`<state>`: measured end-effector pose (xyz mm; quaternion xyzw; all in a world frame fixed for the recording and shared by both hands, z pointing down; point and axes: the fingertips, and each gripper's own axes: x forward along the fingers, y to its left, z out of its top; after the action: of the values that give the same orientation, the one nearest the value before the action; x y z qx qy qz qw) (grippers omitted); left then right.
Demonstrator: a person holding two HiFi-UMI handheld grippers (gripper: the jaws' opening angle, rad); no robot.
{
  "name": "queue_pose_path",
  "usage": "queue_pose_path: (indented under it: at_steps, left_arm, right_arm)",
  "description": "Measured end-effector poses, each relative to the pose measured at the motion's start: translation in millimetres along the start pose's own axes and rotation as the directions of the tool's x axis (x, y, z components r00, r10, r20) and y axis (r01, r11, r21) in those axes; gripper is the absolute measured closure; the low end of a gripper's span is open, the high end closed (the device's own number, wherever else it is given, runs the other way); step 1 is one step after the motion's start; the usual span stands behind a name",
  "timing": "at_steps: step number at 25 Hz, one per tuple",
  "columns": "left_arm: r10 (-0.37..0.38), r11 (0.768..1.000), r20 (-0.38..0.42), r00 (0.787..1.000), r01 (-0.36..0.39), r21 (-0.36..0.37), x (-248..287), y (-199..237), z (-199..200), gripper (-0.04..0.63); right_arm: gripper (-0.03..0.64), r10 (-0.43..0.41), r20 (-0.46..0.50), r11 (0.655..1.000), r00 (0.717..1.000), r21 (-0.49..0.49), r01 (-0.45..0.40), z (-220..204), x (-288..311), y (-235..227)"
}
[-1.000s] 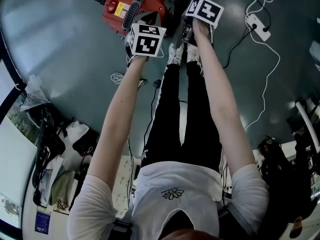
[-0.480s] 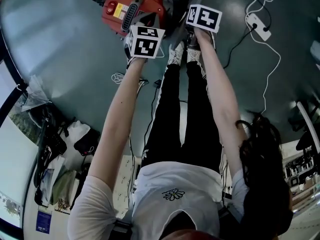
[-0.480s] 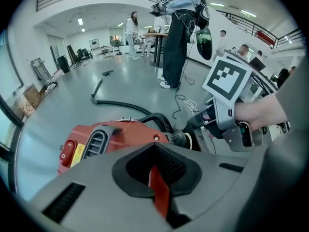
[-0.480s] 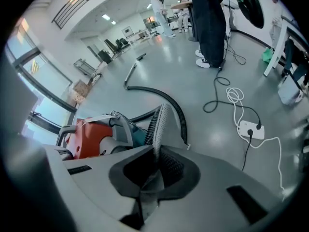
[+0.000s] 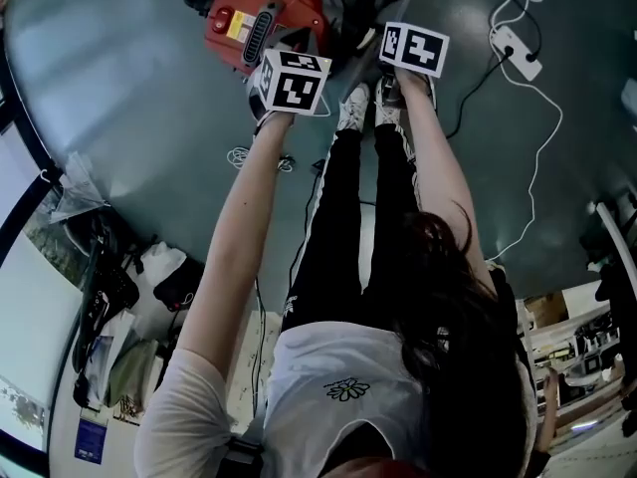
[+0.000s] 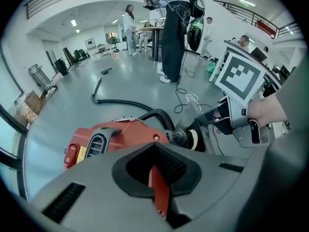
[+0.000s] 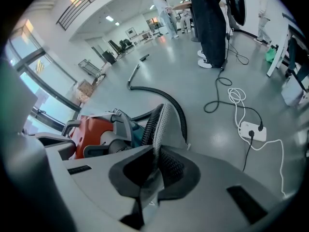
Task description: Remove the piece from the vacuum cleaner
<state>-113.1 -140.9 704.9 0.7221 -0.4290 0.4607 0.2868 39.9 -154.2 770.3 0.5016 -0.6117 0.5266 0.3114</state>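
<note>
The red vacuum cleaner (image 5: 261,20) lies on the grey floor just past the person's shoes. My left gripper (image 5: 291,73) sits at its near edge, and in the left gripper view the jaws (image 6: 159,190) are shut on a red edge of the vacuum cleaner (image 6: 113,139). My right gripper (image 5: 386,66) is beside the black ribbed hose (image 7: 181,112), where the hose enters the body. It is shut on a thin grey piece (image 7: 163,122) that stands up next to the hose. The left gripper view shows the right gripper (image 6: 212,119) at the hose connector (image 6: 195,139).
A white power strip (image 5: 515,53) with trailing cables lies on the floor to the right. Bags and clutter (image 5: 119,297) line the left. The hose runs away across the floor to a wand (image 7: 135,74). People (image 6: 174,33) stand by tables farther back.
The right gripper's marker cube has rolled slightly and edged right. Dark hair has swung into the right of the head view. The left gripper has stayed put.
</note>
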Motion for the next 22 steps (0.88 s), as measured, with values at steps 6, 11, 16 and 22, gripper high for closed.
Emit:
queue_pose_path:
  at_steps: [6, 11, 16, 22]
  left_arm:
    - [-0.003, 1.000, 0.004, 1.000, 0.003, -0.013, -1, 0, 1, 0.592]
    - [0.002, 1.000, 0.007, 1.000, -0.002, -0.023, 0, 1, 1, 0.592]
    - [-0.004, 1.000, 0.006, 1.000, 0.004, -0.017, -2, 1, 1, 0.592]
    - [0.007, 0.999, 0.017, 1.000, -0.007, -0.033, 0, 2, -1, 0.592]
  right_arm:
    - [0.584, 0.025, 0.034, 1.000, 0.999, 0.003, -0.025, -7, -7, -1]
    - [0.584, 0.036, 0.056, 0.999, 0.998, -0.002, -0.035, -10, -10, -2]
    - [0.584, 0.028, 0.059, 0.995, 0.998, -0.100, -0.022, -11, -13, -3]
    - [0.584, 0.047, 0.052, 0.977, 0.998, -0.209, -0.035, -9, -11, -1]
